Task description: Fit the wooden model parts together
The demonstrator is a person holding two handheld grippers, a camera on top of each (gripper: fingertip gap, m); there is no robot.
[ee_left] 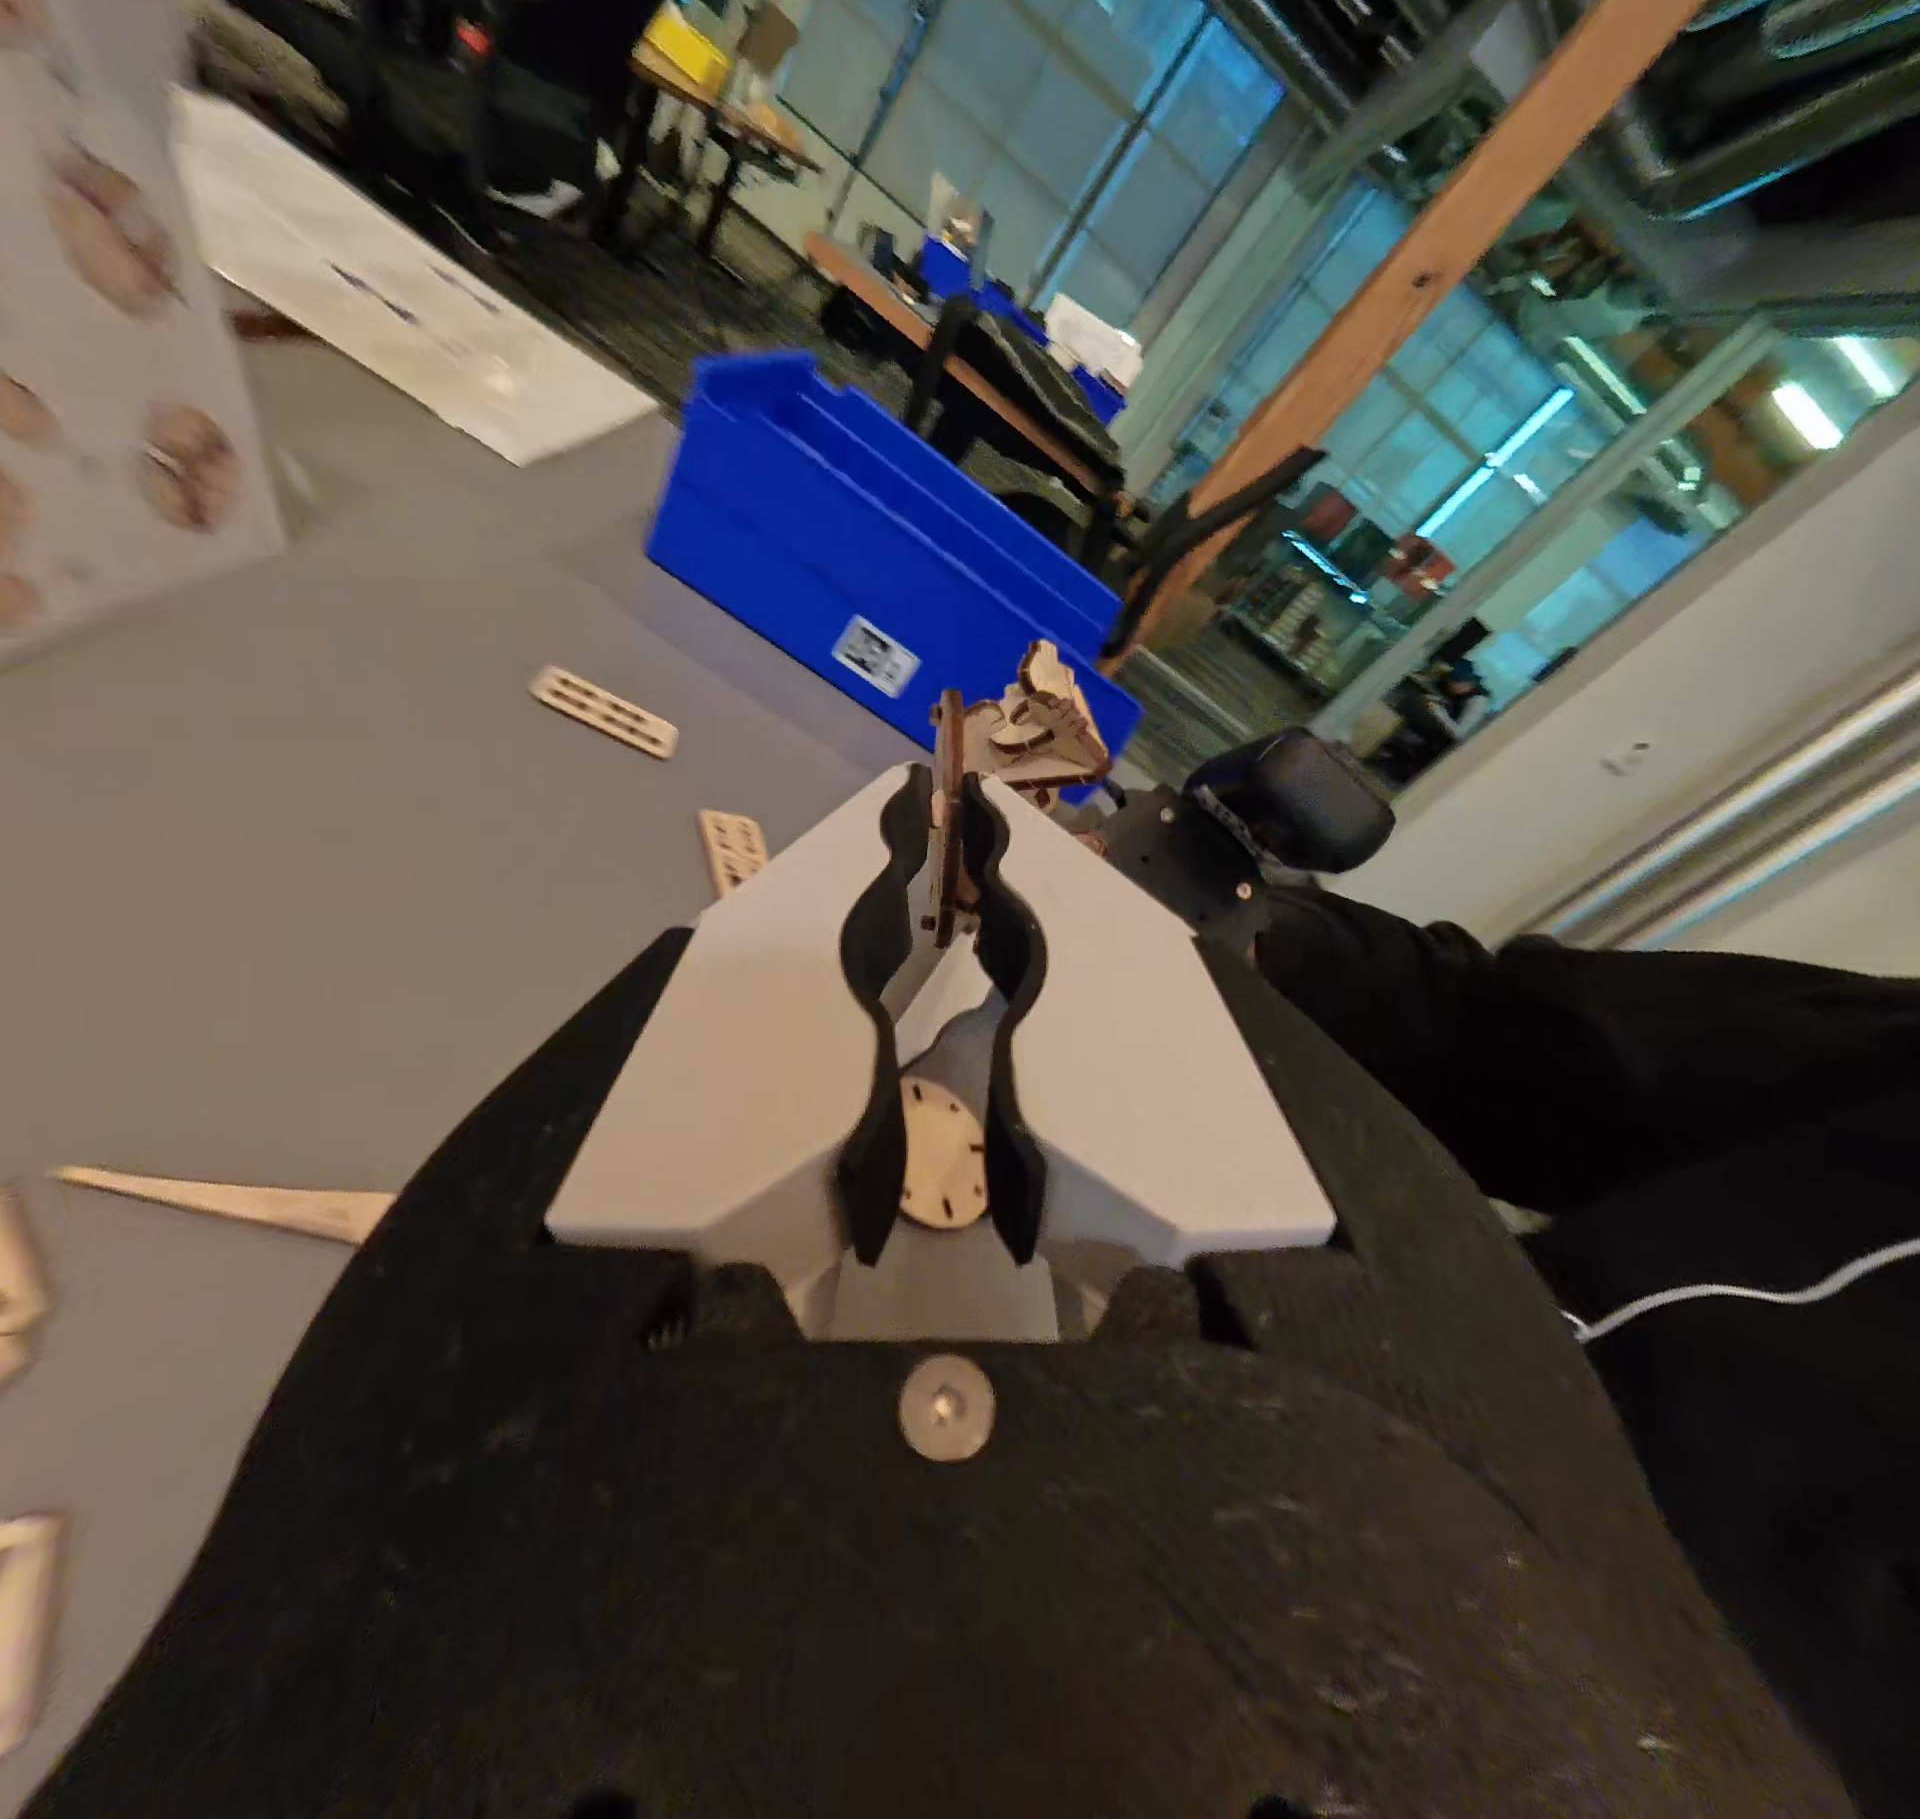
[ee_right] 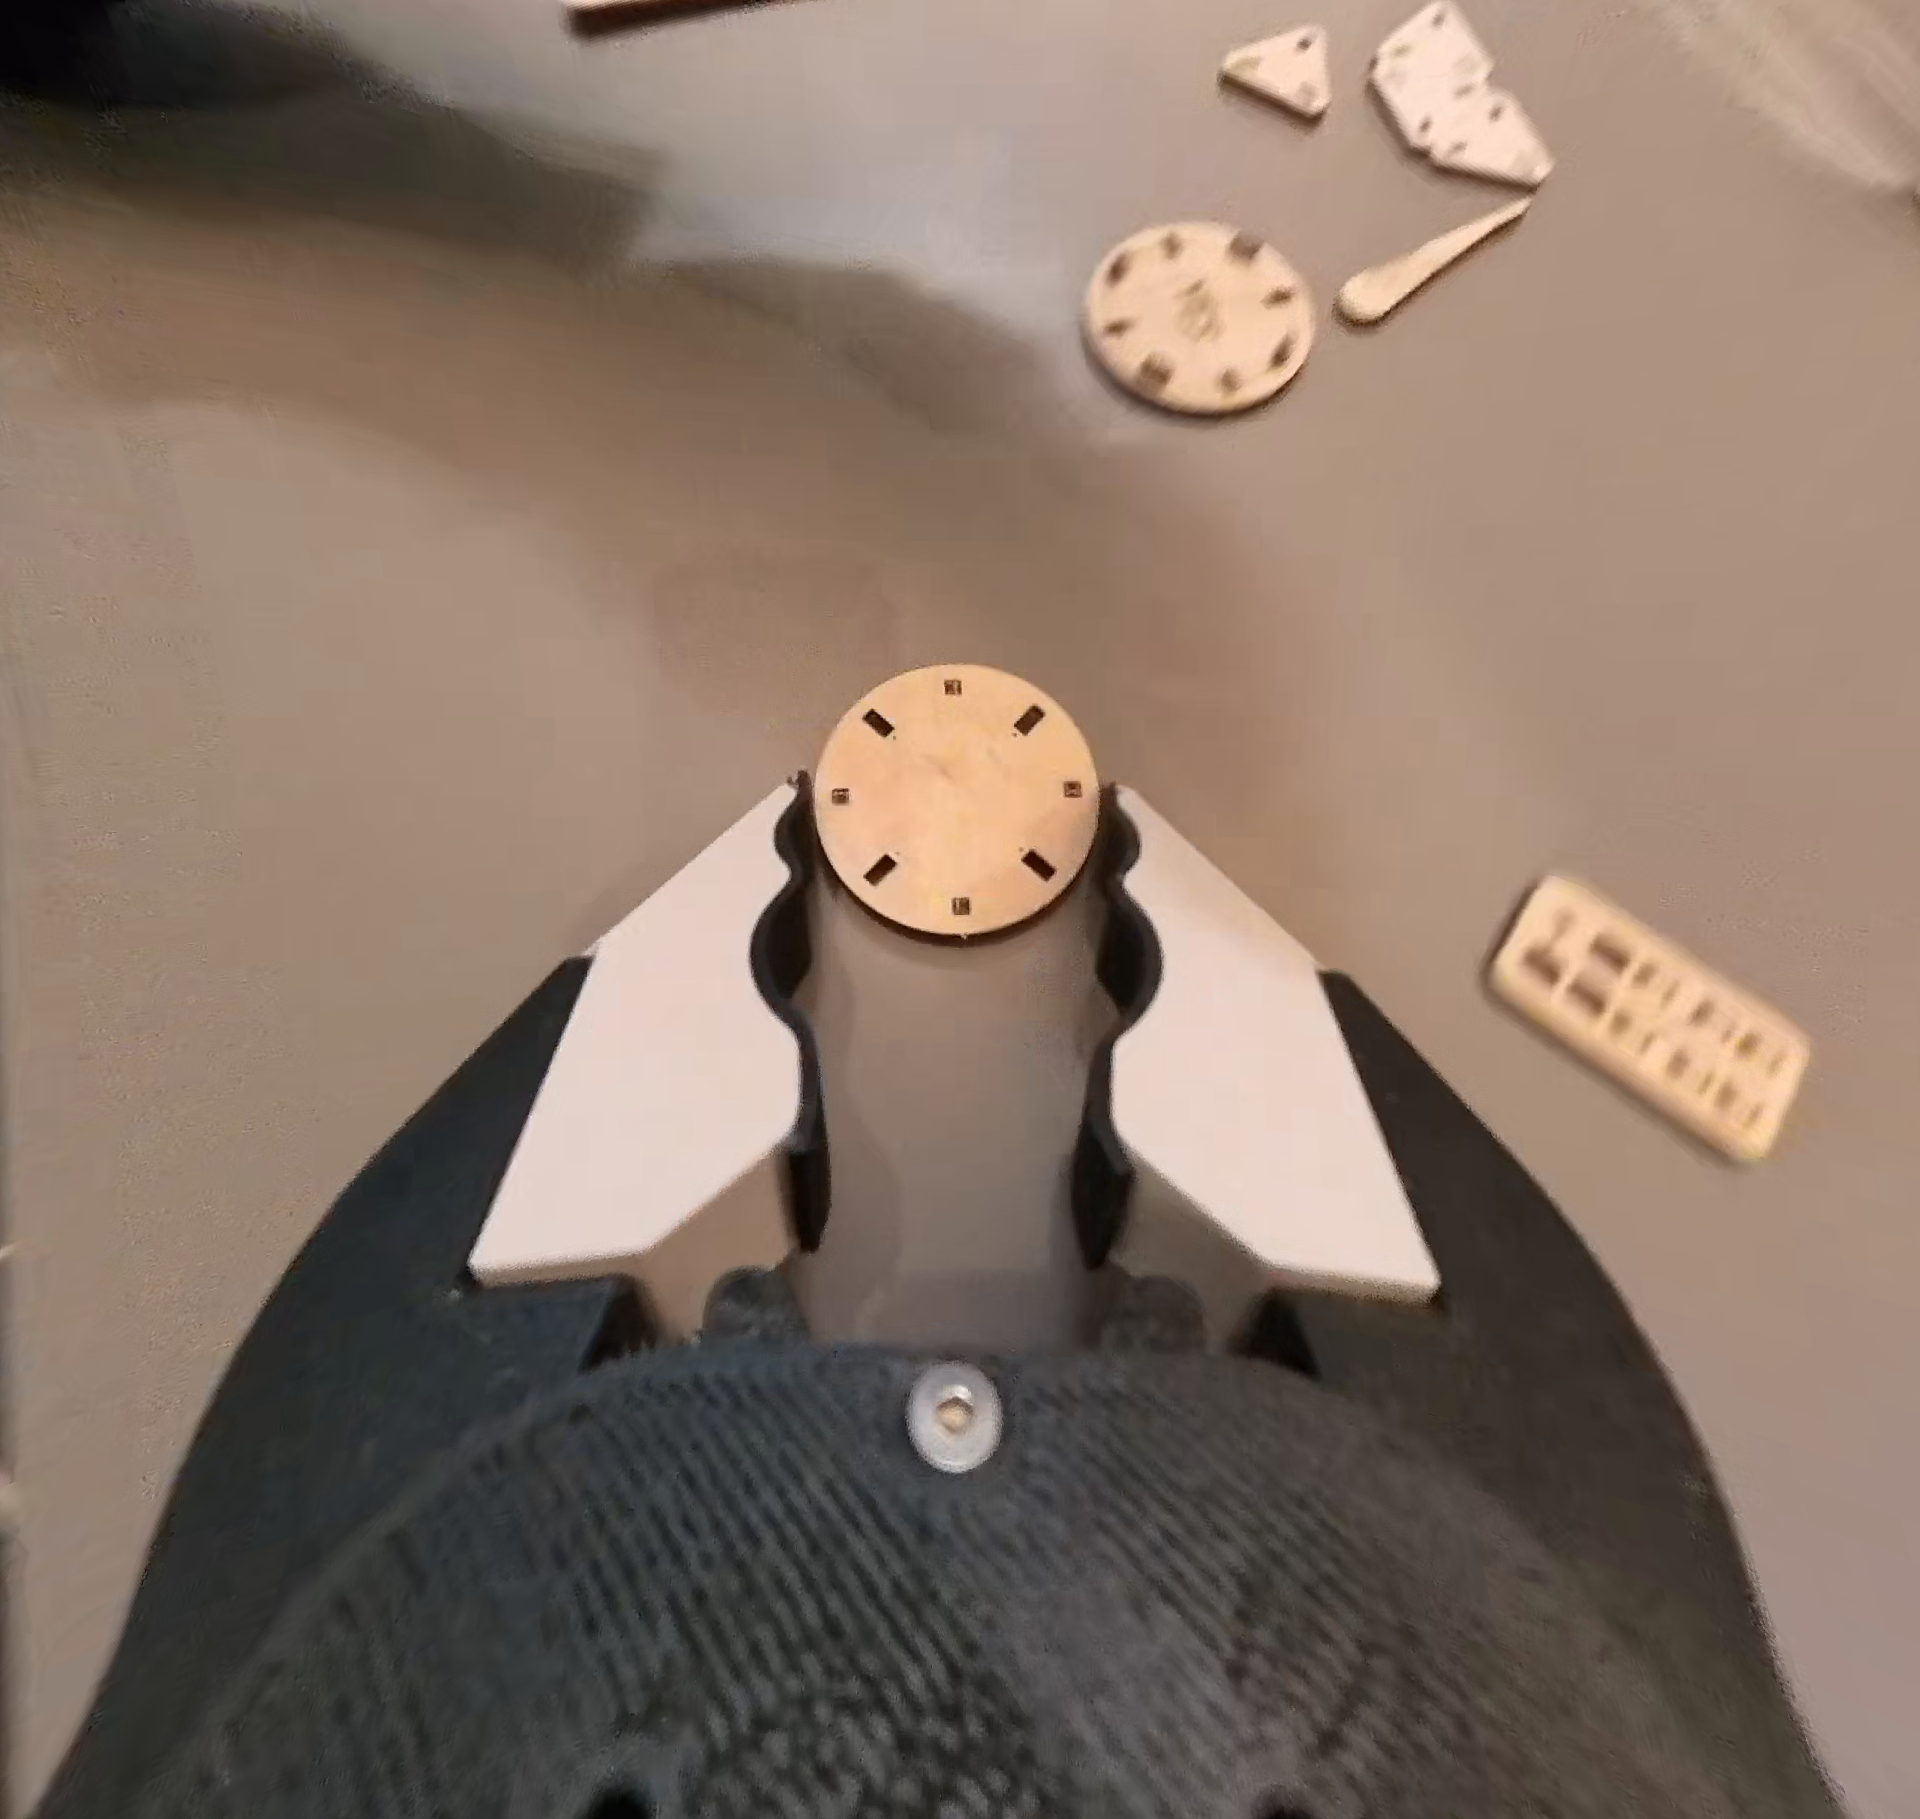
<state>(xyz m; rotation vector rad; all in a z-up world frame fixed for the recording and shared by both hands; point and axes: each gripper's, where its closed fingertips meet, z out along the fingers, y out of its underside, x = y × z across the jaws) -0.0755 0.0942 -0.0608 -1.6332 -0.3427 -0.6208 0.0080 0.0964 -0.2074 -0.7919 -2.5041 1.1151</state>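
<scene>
My left tool (ee_left: 951, 803) is clamped on a wooden assembly (ee_left: 1023, 730), blue bin (ee_left: 831, 522) beyond. My right tool (ee_right: 956, 803) pinches a wooden disc (ee_right: 956, 801) by its edges; only its view shows another disc (ee_right: 1198, 315) and loose parts on the bench (ee_right: 416, 574).

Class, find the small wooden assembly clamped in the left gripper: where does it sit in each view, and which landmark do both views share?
Left wrist view: wooden assembly centre, pinched between the left gripper's fingers, before the blue bin.
Right wrist view: not in it.
Shared landmark: grey tabletop.
</scene>
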